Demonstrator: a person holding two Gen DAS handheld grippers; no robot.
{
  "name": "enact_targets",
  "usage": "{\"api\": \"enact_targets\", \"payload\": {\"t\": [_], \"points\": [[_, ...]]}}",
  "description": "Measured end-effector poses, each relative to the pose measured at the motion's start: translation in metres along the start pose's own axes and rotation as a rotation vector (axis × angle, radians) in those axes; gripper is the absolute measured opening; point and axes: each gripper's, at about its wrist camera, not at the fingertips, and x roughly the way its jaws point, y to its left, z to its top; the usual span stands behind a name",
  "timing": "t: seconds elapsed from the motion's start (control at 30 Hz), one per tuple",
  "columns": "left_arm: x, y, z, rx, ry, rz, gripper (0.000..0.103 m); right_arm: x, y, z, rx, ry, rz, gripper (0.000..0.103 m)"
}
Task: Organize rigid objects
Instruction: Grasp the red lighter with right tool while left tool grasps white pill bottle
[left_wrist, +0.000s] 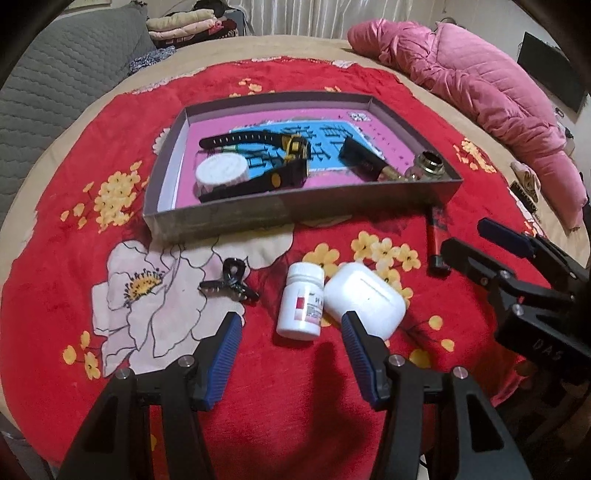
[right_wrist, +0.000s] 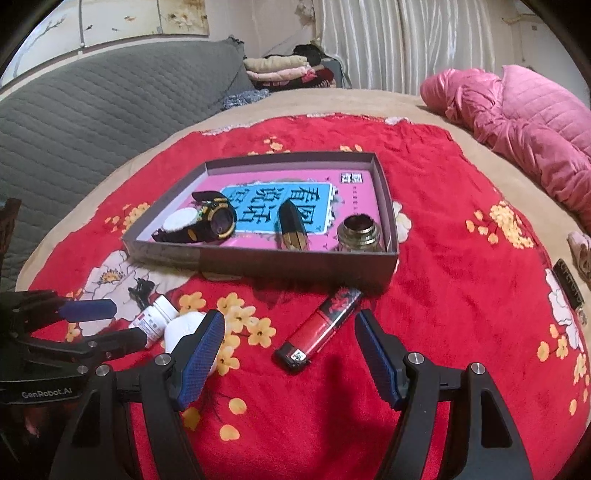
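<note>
A grey shallow box (left_wrist: 295, 212) (right_wrist: 295, 264) with a pink and blue bottom holds a black and yellow watch (left_wrist: 291, 147) (right_wrist: 216, 221), a white cap (left_wrist: 221, 170), a black and gold tube (right_wrist: 291, 225) and a brass-necked jar (right_wrist: 356, 232). On the red blanket in front lie a white pill bottle (left_wrist: 301, 302) (right_wrist: 153, 321), a white earbud case (left_wrist: 365, 299), a black hair claw (left_wrist: 229, 282) and a red and black lighter (right_wrist: 317, 330) (left_wrist: 437, 240). My left gripper (left_wrist: 291, 328) is open, just short of the bottle and case. My right gripper (right_wrist: 290, 332) is open around the lighter.
A pink quilted jacket (left_wrist: 480, 92) lies at the back right of the bed. A grey quilted cushion (right_wrist: 92, 110) stands at the left. Folded clothes (right_wrist: 291, 70) are stacked behind. A dark flat object (right_wrist: 567, 284) lies at the right edge.
</note>
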Motion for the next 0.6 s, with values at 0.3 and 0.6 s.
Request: {"api": "enact_targets", "payload": {"t": [0.3, 0.6], "points": [[0.019, 0.001, -0.001, -0.012, 0.035, 0.014, 0.055, 0.012, -0.008, -0.004, 0.019, 0.04, -0.017, 0.074], [0.031, 0.004, 0.005, -0.022, 0.039, 0.001, 0.041, 0.036, -0.014, -0.007, 0.051, 0.1, -0.064, 0.074]]}}
